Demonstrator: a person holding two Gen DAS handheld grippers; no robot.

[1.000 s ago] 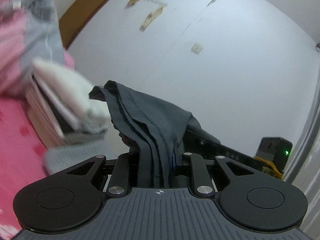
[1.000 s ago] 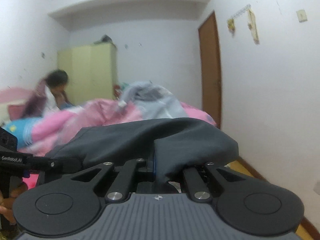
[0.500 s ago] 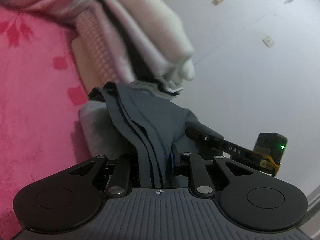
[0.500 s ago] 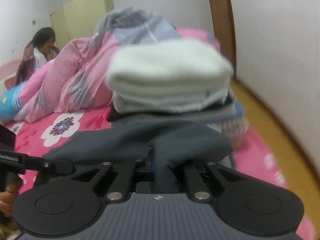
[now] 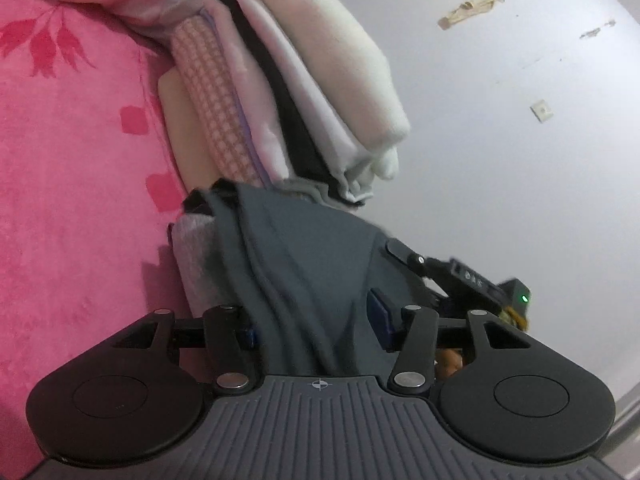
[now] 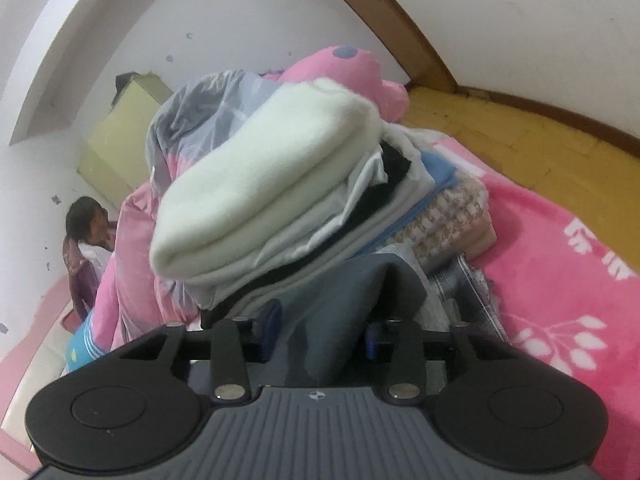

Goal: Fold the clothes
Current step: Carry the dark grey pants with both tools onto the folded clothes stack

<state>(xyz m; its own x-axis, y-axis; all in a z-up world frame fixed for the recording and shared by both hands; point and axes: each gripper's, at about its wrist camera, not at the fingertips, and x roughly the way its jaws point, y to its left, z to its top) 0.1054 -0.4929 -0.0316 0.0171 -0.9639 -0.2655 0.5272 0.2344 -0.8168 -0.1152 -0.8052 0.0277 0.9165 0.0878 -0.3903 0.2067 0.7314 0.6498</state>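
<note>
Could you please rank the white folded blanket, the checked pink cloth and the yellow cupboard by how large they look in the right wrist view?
1. White folded blanket, clearly the largest.
2. Yellow cupboard.
3. Checked pink cloth.

The last two look nearly alike, and the cupboard stands much farther from the camera, so their order is unsure.

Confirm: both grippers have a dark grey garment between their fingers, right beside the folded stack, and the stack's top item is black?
Not quite. The top item of the folded stack is a cream-white fleece, as the right wrist view shows; black is only a thin layer lower down. The rest holds: the dark grey garment lies between the fingers of the left gripper and the right gripper, beside the stack.
</note>
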